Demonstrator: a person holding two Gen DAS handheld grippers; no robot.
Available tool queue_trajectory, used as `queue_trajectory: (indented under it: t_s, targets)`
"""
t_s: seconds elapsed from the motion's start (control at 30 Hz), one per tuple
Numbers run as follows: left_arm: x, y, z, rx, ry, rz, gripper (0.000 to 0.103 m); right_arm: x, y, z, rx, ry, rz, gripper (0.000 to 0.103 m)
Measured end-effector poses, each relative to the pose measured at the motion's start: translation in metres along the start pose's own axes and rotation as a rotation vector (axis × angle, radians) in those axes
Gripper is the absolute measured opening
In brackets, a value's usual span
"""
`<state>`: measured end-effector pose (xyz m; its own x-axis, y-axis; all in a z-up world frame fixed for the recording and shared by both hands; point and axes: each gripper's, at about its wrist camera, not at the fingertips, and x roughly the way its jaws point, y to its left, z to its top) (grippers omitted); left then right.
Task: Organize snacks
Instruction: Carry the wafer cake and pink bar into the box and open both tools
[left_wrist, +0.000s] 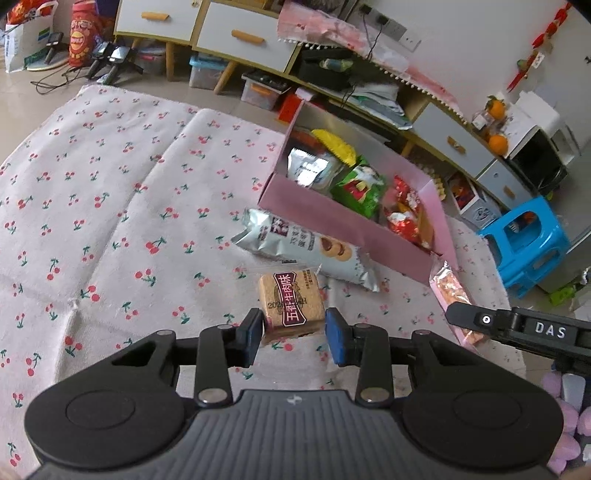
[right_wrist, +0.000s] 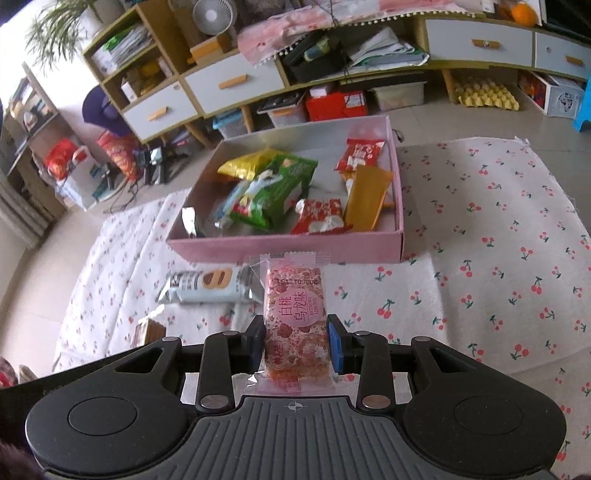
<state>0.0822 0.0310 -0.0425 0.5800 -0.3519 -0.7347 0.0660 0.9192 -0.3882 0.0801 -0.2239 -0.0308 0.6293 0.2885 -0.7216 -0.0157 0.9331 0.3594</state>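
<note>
Both tongs angle downward over a cherry-print cloth. Left tongs straddle a brown biscuit packet; the left pad touches it, but a sliver of gap shows at the right pad, so I cannot tell whether they truly clench it. Right tongs are clamped on a pink snack bar, held lengthwise, its near end poking out behind the pads. Just beyond lies a silver cookie bag, touching the pink box of snacks. From the left view, the bar is half hidden behind the right tongs' finger.
</note>
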Motion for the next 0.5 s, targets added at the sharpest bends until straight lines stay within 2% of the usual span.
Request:
queue_trajectory:
  t_s: [0.33, 0.5]
  targets:
    - [-0.008, -0.013, 0.016, 0.005, -0.049, -0.063, 0.034, -0.01, -0.013, 0.026, 0.086, -0.073, 0.005, 0.034]
    - [-0.005, -0.024, 0.036, 0.078, -0.088, -0.078, 0.034, -0.013, -0.017, 0.045, 0.112, -0.135, 0.036, 0.034]
